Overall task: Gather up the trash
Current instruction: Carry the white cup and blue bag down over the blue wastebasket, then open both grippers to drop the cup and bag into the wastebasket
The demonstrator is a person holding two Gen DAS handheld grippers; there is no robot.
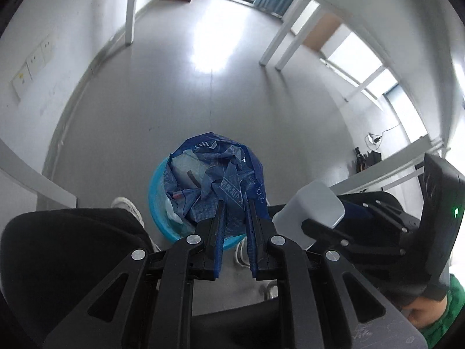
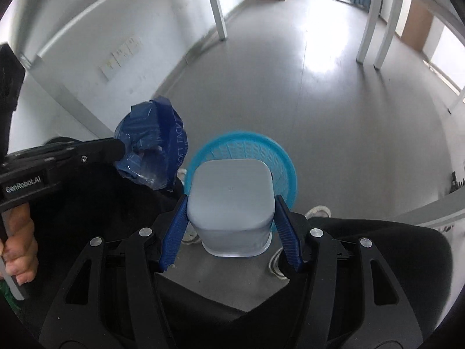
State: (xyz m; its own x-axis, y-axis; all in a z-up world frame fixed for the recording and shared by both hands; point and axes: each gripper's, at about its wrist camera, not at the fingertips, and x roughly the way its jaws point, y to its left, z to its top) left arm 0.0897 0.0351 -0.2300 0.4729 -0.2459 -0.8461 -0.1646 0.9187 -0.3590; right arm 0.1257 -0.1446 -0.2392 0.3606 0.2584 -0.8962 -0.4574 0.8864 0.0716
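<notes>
In the left wrist view my left gripper (image 1: 236,203) is shut on a crumpled blue plastic wrapper (image 1: 212,171), which hangs over a round light-blue basket (image 1: 158,203) on the floor. My right gripper (image 2: 231,199) is shut on a pale grey square tub (image 2: 229,192), its blue fingers (image 2: 177,226) pressed on both sides. The tub hangs above the same basket (image 2: 286,168). In the right wrist view the left gripper (image 2: 119,145) with the wrapper (image 2: 151,148) is at the left, beside the basket. The tub (image 1: 311,206) also shows right of the wrapper.
The grey floor (image 1: 203,101) stretches ahead. White table legs (image 1: 129,8) (image 2: 367,29) stand at the far sides. A person's white shoes (image 1: 128,206) (image 2: 319,210) flank the basket, with black trousers below. A wall with sockets (image 2: 119,58) runs on the left.
</notes>
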